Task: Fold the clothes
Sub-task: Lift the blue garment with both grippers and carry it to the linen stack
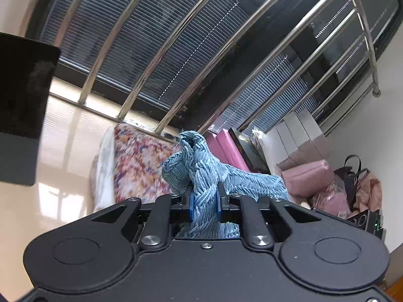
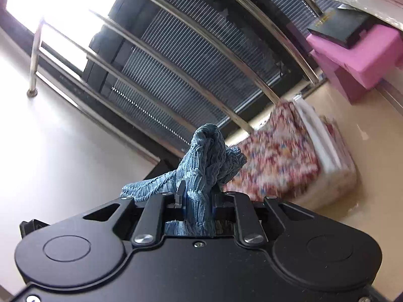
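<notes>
A blue ribbed knit garment (image 1: 199,166) is bunched between the jaws of my left gripper (image 1: 204,201), which is shut on it. The cloth sticks up past the fingertips and trails off to the right. In the right wrist view the same blue garment (image 2: 206,161) is pinched in my right gripper (image 2: 199,201), also shut on it, with a fold hanging to the left. Both grippers are raised and look toward the window. The rest of the garment is hidden below the gripper bodies.
Steel railing bars (image 1: 176,37) and window blinds (image 2: 191,58) fill the background. A floral quilt bundle (image 1: 141,161) lies on the glossy floor (image 1: 63,166). Pink boxes (image 2: 360,58), pink bags (image 1: 307,178) and a dark handbag (image 1: 352,173) stand along the wall. A dark panel (image 1: 22,105) is at the left.
</notes>
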`<action>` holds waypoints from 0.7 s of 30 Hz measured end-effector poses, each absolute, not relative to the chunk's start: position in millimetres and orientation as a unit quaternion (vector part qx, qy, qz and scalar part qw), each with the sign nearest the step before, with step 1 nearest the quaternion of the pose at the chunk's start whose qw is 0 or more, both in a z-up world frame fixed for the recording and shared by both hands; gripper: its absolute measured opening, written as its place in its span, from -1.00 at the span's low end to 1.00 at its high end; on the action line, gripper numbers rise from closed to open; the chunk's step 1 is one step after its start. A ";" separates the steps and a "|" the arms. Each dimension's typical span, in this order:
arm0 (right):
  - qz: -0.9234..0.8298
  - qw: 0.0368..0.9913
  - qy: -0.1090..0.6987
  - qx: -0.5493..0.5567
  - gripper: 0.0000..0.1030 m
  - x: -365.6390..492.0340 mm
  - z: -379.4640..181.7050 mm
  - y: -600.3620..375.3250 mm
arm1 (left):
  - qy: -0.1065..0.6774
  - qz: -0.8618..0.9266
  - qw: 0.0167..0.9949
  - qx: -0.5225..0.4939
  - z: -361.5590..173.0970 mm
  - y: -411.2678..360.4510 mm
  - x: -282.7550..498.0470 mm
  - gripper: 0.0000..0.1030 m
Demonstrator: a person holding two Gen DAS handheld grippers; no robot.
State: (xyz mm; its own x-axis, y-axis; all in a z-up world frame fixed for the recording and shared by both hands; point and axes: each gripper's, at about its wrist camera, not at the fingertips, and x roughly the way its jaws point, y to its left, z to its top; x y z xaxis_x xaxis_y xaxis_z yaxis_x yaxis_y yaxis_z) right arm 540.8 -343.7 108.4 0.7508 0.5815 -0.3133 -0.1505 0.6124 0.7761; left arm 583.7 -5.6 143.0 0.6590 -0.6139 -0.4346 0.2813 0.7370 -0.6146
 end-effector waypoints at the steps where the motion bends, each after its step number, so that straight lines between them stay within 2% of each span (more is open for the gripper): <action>1: 0.212 0.855 0.280 0.383 -0.67 549.8 109.7 -345.6 | 0.325 -0.257 0.873 -0.257 142.7 -7.0 592.2 -0.70; 10: 0.195 0.859 0.292 0.373 -0.67 633.6 105.3 -357.5 | 0.340 -0.239 0.871 -0.261 126.0 -17.8 672.5 -0.70; 21: 0.181 0.841 0.342 0.377 -0.67 709.4 39.8 -357.0 | 0.391 -0.199 0.854 -0.281 58.4 -15.3 738.6 -0.70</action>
State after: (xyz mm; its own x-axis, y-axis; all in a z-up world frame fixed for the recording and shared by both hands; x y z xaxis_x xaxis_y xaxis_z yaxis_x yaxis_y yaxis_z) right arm 709.4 -357.0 39.8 0.7001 0.5629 -0.4392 -0.0465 0.6498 0.7587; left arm 738.6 -15.3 58.4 0.6158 -0.5591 -0.5552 0.1204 0.7632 -0.6349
